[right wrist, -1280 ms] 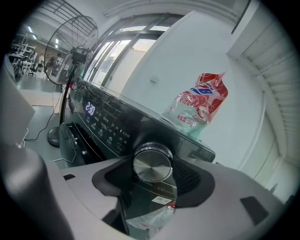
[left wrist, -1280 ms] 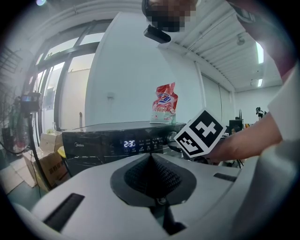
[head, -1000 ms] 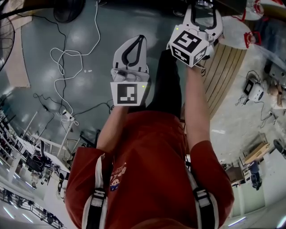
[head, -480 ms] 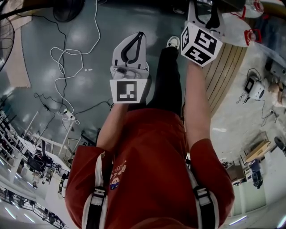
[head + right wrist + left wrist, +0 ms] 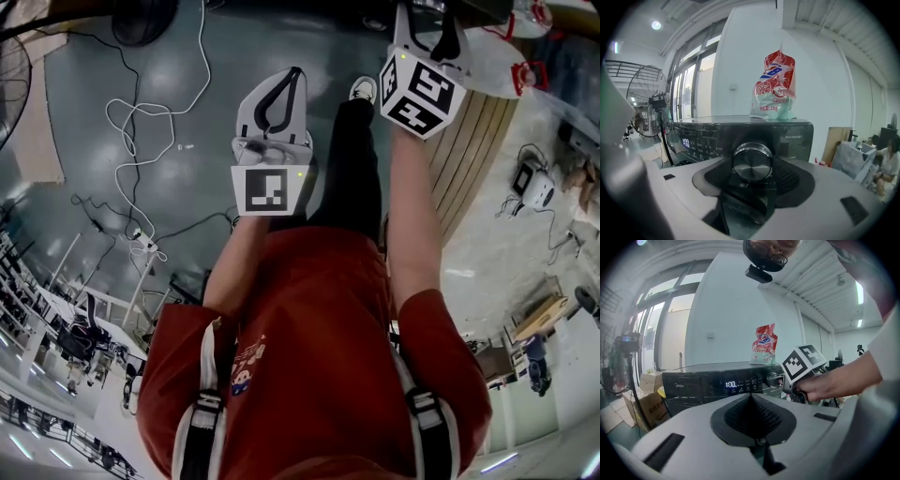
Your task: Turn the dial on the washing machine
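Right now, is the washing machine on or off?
On: the display on the washer glows, reading 1:00.

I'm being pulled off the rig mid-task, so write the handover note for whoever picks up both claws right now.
Left claw: shut, empty, held back from the washing machine, pointing at its panel.
Right claw: closed on the dial, a pad on each side of it.
Things: the dial sits on the front panel, right of the display, which reads 1:00. A detergent pouch stands on top of the machine.
Done: dial gripped.
Left: turn the dial, then release. The pictures don't show whether it has been turned at all.
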